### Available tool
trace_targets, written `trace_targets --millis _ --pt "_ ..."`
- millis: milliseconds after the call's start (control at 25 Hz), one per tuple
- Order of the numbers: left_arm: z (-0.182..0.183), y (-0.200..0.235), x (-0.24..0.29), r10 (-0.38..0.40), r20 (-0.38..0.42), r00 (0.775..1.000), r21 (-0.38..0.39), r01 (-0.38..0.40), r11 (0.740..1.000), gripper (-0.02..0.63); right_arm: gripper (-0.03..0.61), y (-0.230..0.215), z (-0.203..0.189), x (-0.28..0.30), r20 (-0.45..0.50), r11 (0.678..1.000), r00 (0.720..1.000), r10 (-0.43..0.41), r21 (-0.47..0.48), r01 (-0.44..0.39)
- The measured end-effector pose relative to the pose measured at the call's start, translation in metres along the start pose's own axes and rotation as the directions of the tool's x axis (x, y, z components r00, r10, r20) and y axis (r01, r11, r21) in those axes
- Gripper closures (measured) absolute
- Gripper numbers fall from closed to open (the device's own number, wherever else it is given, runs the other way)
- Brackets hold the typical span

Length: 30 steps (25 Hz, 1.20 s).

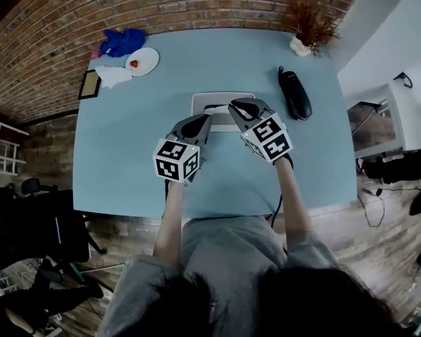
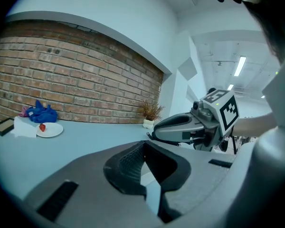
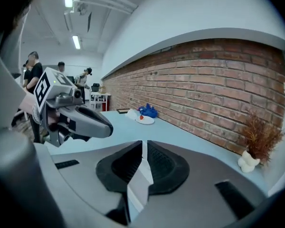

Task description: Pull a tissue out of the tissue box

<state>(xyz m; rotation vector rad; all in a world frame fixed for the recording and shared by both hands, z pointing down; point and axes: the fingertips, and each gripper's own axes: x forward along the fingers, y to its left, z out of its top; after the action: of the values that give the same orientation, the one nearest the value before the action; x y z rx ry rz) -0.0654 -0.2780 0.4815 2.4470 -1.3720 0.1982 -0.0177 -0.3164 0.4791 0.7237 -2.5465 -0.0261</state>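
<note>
The grey-white tissue box point(image 1: 214, 98) lies flat at the middle of the light blue table point(image 1: 126, 146), with a bit of white showing at its top slot. My right gripper point(image 1: 234, 107) hovers over the box's right half with its jaws together; in its own view the right gripper point(image 3: 142, 148) holds nothing, and only a pale sliver shows below the pads. My left gripper point(image 1: 205, 120) sits at the box's near left edge. In its own view the left gripper point(image 2: 143, 148) is also shut and empty. The two tips are close together.
A black handset point(image 1: 295, 93) lies right of the box. A dried plant in a white pot point(image 1: 310, 27) stands at the far right corner. At the far left are a white plate point(image 1: 143, 62), a blue cloth point(image 1: 123, 42) and a small frame point(image 1: 90, 84). People stand in the background point(image 3: 33, 65).
</note>
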Motion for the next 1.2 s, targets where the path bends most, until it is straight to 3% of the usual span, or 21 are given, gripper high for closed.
trace_targets --millis 240,520,680,840,1000,1200 --pt "-0.01 0.004 -0.001 0.003 -0.031 1.0 -0.01 -0.003 1.0 0.611 0.513 0.0 -0.018 0.018 -0.146 0.98 0.987 0.07 -0.175 -0.095" --pt "-0.024 0.01 -0.006 -0.002 -0.078 0.997 -0.005 0.002 1.0 0.611 0.476 0.006 -0.041 0.03 -0.298 0.933 0.947 0.119 -0.293 -0.209" --pt "-0.033 0.01 -0.005 -0.008 -0.096 0.995 -0.01 0.007 1.0 0.611 0.472 0.001 -0.053 0.039 -0.362 0.923 0.926 0.111 -0.308 -0.231" --pt "-0.038 0.01 -0.004 -0.007 -0.109 0.994 -0.02 0.005 1.0 0.611 0.477 -0.002 -0.064 0.05 -0.406 0.941 0.906 0.118 -0.245 -0.232" --pt "-0.041 0.013 -0.005 -0.008 -0.116 0.993 -0.025 0.005 1.0 0.611 0.562 -0.005 -0.065 0.054 -0.417 0.936 0.904 0.091 -0.275 -0.221" --pt "-0.042 0.016 -0.006 -0.007 -0.115 0.993 -0.034 0.003 0.999 0.611 0.575 -0.006 -0.06 0.055 -0.412 0.934 0.907 0.087 -0.282 -0.218"
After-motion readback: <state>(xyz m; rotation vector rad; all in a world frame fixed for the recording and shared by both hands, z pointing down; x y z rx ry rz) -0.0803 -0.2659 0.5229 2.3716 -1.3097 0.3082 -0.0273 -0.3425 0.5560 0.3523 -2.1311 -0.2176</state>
